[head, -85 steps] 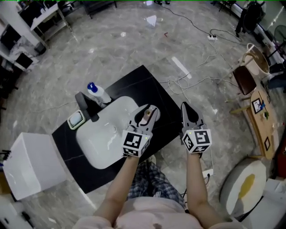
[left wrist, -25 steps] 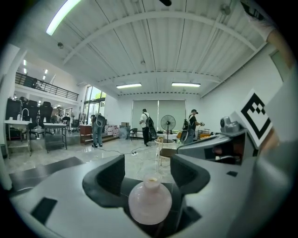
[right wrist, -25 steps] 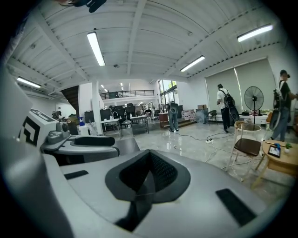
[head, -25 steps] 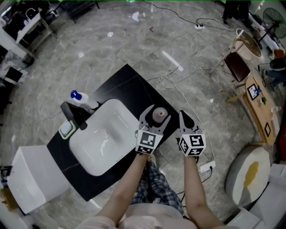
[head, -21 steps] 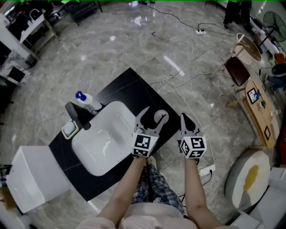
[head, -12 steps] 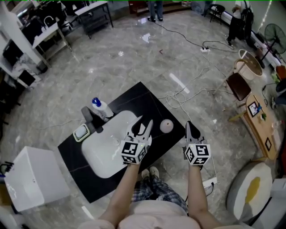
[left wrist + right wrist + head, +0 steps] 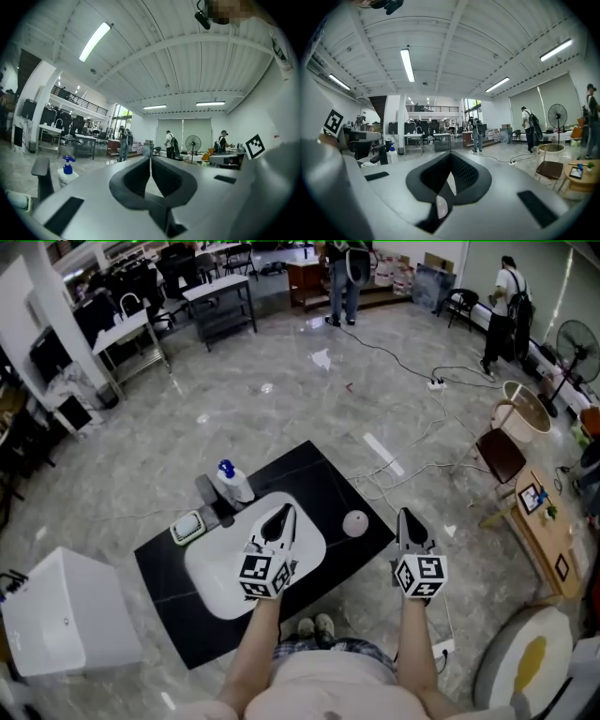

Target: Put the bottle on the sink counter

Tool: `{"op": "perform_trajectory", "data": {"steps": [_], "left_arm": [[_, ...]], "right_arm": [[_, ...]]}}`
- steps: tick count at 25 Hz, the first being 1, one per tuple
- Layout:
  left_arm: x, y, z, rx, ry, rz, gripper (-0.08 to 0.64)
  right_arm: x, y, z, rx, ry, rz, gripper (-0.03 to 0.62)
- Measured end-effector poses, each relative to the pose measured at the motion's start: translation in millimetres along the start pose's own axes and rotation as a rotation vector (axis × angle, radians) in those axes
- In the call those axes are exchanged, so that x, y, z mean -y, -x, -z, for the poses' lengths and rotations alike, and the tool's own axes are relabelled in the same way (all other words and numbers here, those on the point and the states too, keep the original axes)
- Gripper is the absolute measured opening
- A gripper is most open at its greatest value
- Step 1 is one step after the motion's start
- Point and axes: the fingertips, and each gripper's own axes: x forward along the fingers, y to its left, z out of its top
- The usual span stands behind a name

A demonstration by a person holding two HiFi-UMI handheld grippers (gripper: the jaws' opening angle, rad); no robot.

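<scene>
- The bottle (image 7: pixel 354 522) stands upright on the black counter (image 7: pixel 305 474), near its right corner and just beside the white sink (image 7: pixel 214 582), on the sink's right side. No tool touches it.
- The left tool (image 7: pixel 284 513) hangs over the sink basin, apart from the bottle. Its jaws have just been closing and are together now, with nothing between them. The left gripper view shows this plainly.
- The right tool (image 7: pixel 406 516) is past the right edge of the counter, over the floor. Its jaws are also together and hold nothing.
- In my judgement the placing step looks finished, because the bottle is on the sink counter and free. What is left is only to draw both tools away. This calls for care that the left tool does not sweep sideways into the bottle, which sits near the corner and could tip.
- The sink basin seems empty: I see no water and no object in it.
- Behind the sink, beside the dark faucet (image 7: pixel 210 495), stands a pump dispenser (image 7: pixel 234 484) with a blue head. How full it is I cannot tell.
- To the left of the faucet is a small green-rimmed dish (image 7: pixel 187 527) with something pale inside, too small to name.
- What the bottle contains cannot be seen from above.
</scene>
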Motion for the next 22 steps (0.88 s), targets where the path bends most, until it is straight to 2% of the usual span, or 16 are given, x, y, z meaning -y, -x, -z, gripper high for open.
{"op": "perform_trajectory", "data": {"steps": [6, 13, 22], "left_arm": [[-10, 18, -11, 0.015, 0.008, -0.041, 0.028], [-22, 28, -13, 0.022, 0.010, -0.070, 0.028], [-17, 28, -14, 0.023, 0.009, -0.068, 0.026]], "right_arm": [[-1, 11, -16, 0.029, 0.018, -0.002, 0.015], [3, 16, -19, 0.027, 0.034, 0.034, 0.014], [6, 22, -14, 0.013, 0.030, 0.022, 0.014]]}}
